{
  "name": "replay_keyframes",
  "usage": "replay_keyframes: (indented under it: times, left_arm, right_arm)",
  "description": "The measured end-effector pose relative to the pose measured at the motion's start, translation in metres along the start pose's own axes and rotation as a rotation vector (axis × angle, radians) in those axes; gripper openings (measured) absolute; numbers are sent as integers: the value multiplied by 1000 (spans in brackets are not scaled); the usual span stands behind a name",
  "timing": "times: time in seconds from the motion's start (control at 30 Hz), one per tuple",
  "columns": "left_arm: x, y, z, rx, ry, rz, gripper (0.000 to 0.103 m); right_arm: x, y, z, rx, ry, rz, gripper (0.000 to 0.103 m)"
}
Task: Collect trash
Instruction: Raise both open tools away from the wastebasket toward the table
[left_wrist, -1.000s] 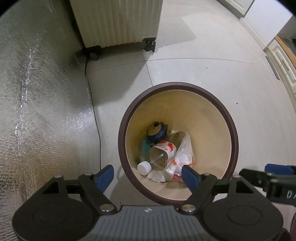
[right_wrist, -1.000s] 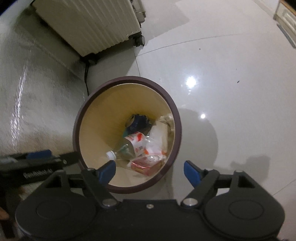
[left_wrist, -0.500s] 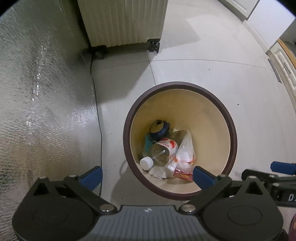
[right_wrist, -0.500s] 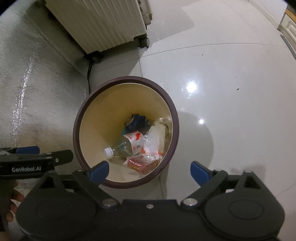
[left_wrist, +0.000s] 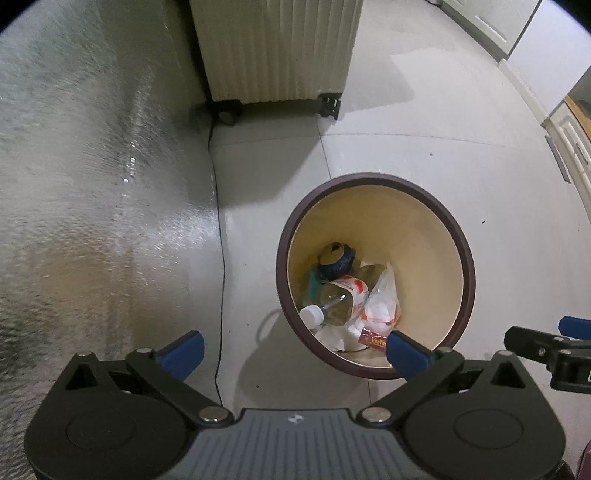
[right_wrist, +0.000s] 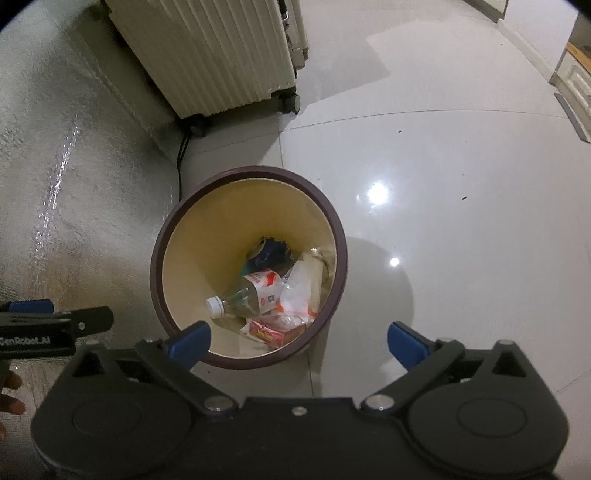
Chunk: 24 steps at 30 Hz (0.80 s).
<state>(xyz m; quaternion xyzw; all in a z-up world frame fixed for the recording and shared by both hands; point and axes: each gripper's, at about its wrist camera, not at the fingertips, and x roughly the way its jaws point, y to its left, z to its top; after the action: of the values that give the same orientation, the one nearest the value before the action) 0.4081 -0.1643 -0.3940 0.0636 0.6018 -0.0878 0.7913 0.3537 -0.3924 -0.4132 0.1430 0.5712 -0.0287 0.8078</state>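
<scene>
Left gripper (left_wrist: 295, 349) above floor, jaws just opened wide, nothing between them. Bin (left_wrist: 436, 206) ahead, holding bottle (left_wrist: 338, 299), can (left_wrist: 336, 256), plastic bag (left_wrist: 382, 301), red packet (left_wrist: 373, 338).

Left gripper (left_wrist: 295, 350) & right gripper (right_wrist: 297, 341) aimed steeply down, jaws just spread wide, nothing between.

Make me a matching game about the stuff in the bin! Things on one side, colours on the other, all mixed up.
Things:
1. bottle cap
2. bin rim
3. gripper pads
4. small box

Colours:
A. blue
B. red
C. white
D. dark brown

Pairs: 1-C, 2-D, 3-A, 4-B
</scene>
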Motion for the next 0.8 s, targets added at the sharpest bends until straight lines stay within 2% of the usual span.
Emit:
replay_keyframes:
  times: [0.3, 0.53, 0.8]
  left_arm:
    - [-41, -3, -16, 10, -38, -1, 103]
    - [-92, -13, -34, 7, -112, -16, 103]
    - [-168, -28, -53, 31, -244, -57, 103]
  right_arm:
    - [-36, 6, -16, 6, -40, -9, 103]
    - [-96, 5, -34, 4, -137, -9, 103]
    - [-172, 2, -51, 12, -287, -29, 103]
